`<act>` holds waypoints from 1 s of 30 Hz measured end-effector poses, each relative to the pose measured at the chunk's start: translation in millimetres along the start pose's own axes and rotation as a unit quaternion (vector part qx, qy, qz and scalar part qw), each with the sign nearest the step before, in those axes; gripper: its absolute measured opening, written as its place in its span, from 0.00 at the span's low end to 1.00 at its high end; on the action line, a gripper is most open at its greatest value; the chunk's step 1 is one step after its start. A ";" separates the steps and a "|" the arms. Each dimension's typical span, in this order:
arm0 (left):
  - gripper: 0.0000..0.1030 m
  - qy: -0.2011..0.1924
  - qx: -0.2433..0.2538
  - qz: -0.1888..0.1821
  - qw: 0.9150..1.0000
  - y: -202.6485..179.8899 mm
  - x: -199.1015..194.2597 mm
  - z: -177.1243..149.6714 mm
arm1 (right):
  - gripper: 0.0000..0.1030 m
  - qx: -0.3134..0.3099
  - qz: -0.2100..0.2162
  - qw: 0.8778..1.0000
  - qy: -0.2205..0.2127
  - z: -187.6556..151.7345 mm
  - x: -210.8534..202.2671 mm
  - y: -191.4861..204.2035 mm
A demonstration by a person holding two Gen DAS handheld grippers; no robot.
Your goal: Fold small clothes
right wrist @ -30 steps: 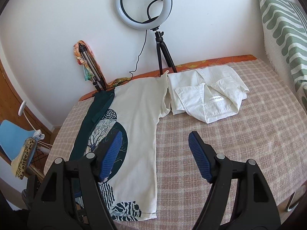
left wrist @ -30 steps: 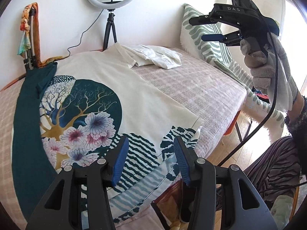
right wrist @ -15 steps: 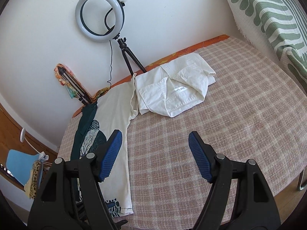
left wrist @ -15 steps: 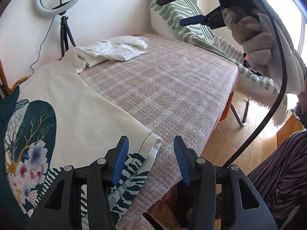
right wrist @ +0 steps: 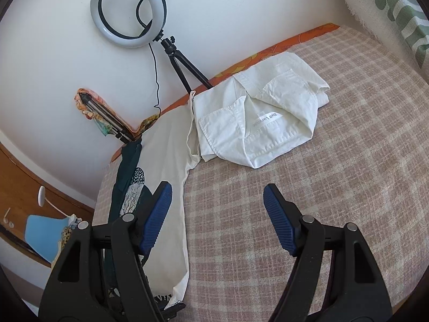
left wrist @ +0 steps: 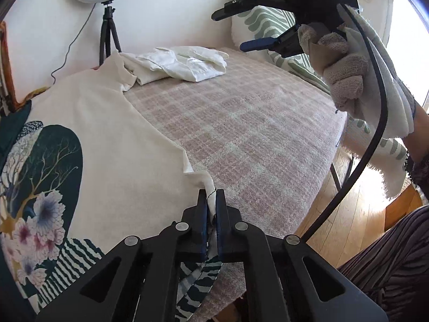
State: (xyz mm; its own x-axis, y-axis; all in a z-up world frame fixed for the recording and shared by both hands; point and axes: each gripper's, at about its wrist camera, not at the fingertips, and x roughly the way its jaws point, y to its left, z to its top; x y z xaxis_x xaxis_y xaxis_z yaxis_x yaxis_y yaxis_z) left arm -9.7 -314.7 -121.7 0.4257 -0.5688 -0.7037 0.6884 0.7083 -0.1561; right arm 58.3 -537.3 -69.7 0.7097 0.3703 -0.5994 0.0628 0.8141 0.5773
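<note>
A cream T-shirt [left wrist: 107,139] with a dark green tree-and-flowers print lies flat on the left of the checked bed; it also shows in the right wrist view [right wrist: 171,161]. My left gripper [left wrist: 211,201] is shut on the shirt's near right hem corner, which is bunched between the pads. My right gripper [right wrist: 217,214] is open and empty, held in the air above the bed; it shows at the top right of the left wrist view [left wrist: 252,29]. A folded white shirt [right wrist: 257,115] lies at the back of the bed, touching the T-shirt's sleeve.
The pink checked bedcover [left wrist: 254,134] ends at a near edge above the wooden floor [left wrist: 348,214]. A ring light on a tripod [right wrist: 128,13] stands at the back wall. A green-striped cushion [right wrist: 388,8] leans at the right. A blue chair [right wrist: 43,233] is at the left.
My left gripper moved onto the T-shirt's hem corner and closed on it. My right gripper stayed open and swung a little over the bed.
</note>
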 end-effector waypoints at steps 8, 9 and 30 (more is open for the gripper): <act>0.03 -0.037 -0.094 -0.024 0.995 33.0 -32.0 0.4 | 0.61 0.015 0.031 0.995 0.089 11.2 106.4 17.6; 0.03 -0.040 -0.101 -0.025 0.994 35.2 -34.8 -0.5 | 0.58 0.014 0.028 0.995 0.097 12.5 118.6 20.3; 0.03 -0.054 -0.132 -0.025 0.989 51.4 -50.8 -12.5 | 0.13 -0.005 -0.062 0.995 0.077 39.6 213.9 67.5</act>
State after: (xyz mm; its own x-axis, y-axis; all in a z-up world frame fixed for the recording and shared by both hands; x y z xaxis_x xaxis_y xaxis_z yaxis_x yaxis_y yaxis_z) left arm -3.3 -244.2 -102.6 0.4656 -0.6366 -0.6148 0.5383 0.7551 -0.3743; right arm 242.1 -420.8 -136.9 0.5815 0.3303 -0.7435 0.1350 0.8621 0.4885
